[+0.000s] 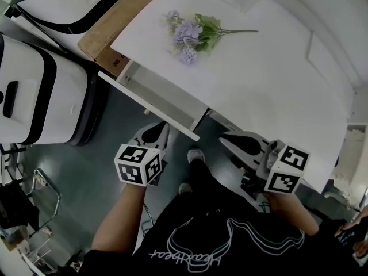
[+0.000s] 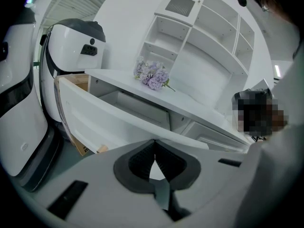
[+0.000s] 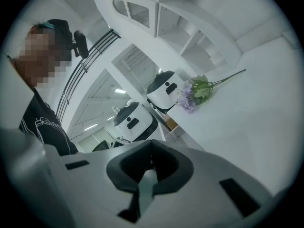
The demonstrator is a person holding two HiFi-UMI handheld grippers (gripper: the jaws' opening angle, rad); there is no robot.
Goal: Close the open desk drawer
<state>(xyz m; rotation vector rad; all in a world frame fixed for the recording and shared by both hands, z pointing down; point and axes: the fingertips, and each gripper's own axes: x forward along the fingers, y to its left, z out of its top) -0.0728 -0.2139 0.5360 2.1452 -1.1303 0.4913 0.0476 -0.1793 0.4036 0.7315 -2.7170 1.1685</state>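
Observation:
The white desk (image 1: 270, 68) has its left drawer (image 1: 164, 99) pulled out, its front panel facing me. In the left gripper view the drawer (image 2: 104, 115) fills the middle, open and seemingly empty. My left gripper (image 1: 153, 134) hovers just below the drawer front, apart from it, jaws shut on nothing (image 2: 154, 142). My right gripper (image 1: 244, 141) is held under the desk's front edge to the right, also shut and empty (image 3: 151, 142). A bunch of purple flowers (image 1: 192, 34) lies on the desktop.
Two white machines with dark trim (image 1: 40, 91) stand left of the desk beside a brown cardboard box (image 1: 112, 25). A white shelf unit (image 2: 199, 37) rises behind the desk. My own shoes (image 1: 195, 155) are on the grey floor below the drawer.

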